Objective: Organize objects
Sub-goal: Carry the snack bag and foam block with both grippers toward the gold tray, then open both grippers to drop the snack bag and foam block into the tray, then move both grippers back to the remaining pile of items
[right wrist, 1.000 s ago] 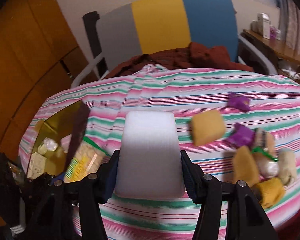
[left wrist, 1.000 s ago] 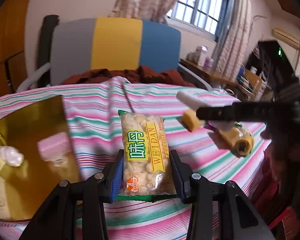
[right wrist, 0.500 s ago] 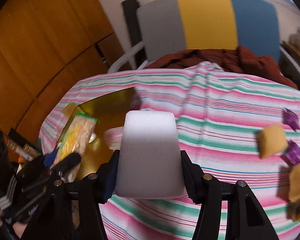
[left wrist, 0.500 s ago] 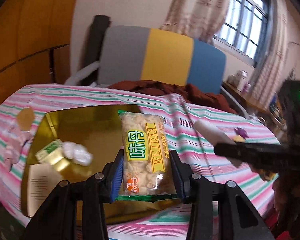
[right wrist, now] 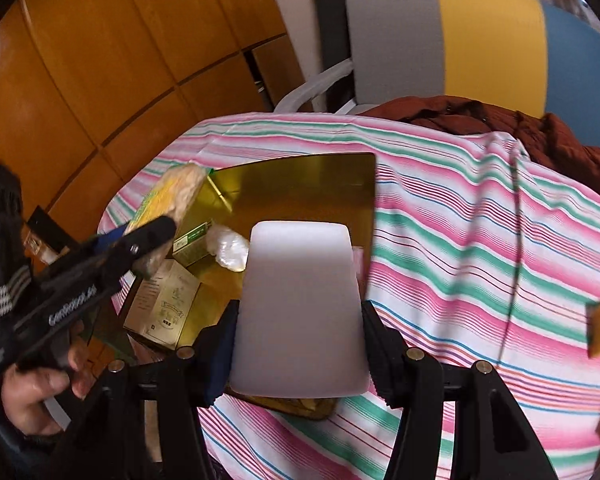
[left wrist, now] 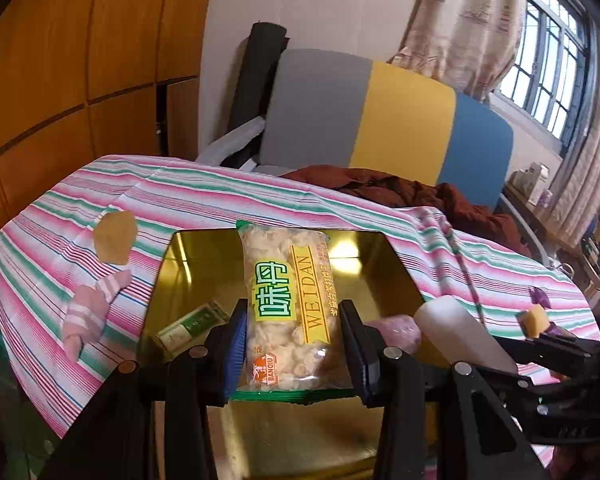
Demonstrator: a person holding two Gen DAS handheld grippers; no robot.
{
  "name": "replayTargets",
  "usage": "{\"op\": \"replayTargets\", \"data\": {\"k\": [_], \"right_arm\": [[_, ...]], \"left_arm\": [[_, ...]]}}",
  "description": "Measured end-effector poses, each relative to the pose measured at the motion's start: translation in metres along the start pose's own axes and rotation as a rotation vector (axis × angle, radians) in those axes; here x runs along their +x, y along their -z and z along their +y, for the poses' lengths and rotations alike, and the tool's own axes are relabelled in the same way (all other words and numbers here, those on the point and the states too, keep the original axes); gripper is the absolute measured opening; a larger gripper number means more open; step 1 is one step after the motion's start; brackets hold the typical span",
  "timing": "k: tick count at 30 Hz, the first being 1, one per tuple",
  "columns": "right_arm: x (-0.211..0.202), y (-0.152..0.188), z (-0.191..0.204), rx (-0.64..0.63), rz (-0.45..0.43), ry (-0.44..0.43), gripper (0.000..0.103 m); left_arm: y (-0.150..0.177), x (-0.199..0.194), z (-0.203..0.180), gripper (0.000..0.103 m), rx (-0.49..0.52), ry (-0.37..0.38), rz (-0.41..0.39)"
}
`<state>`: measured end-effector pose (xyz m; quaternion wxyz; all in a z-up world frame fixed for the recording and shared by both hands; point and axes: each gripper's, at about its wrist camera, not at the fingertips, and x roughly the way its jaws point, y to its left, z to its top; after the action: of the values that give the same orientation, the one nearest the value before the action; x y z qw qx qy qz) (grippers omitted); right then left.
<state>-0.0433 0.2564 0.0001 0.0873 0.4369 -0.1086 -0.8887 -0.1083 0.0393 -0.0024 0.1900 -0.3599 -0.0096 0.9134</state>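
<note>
2 tongs grip: left tongs [left wrist: 292,344] hold snack bag [left wrist: 288,300], right tongs [right wrist: 298,344] hold white block [right wrist: 300,312].

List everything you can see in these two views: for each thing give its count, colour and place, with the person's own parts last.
snack bag: 1, clear with yellow label, between left fingers above tray
white block: 1, white, between right fingers above tray
tray: 1, gold, on tablecloth
boxes: 2, gold and green, in tray
white wrapped piece: 1, in tray
tablecloth: 1, pink-green striped, on table
chair: 1, grey-yellow-blue, behind table
left gripper: 1, black
right gripper: 1, black
hand: 1, holding left gripper
</note>
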Motion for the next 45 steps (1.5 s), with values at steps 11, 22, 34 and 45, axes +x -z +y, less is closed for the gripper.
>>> {"op": "replayTargets", "data": {"k": [11, 22, 34, 45], "right_arm": [[0.043, -0.036, 0.021, -0.006, 0.016, 0.024, 0.059], [0.060, -0.042, 0.035, -0.020, 0.014, 0.023, 0.083], [0.043, -0.010, 0.034, -0.038, 0.003, 0.063, 0.086], [0.010, 0.009, 0.029, -0.065, -0.085, 0.177, 0.089]], "left_arm": [[-0.014, 0.017, 0.016, 0.044, -0.018, -0.058, 0.010], [-0.017, 0.001, 0.017, 0.045, -0.029, -0.054, -0.023], [0.002, -0.026, 0.001, 0.045, -0.023, -0.046, -0.041], [0.027, -0.040, -0.013, 0.045, -0.006, -0.055, -0.032]]}}
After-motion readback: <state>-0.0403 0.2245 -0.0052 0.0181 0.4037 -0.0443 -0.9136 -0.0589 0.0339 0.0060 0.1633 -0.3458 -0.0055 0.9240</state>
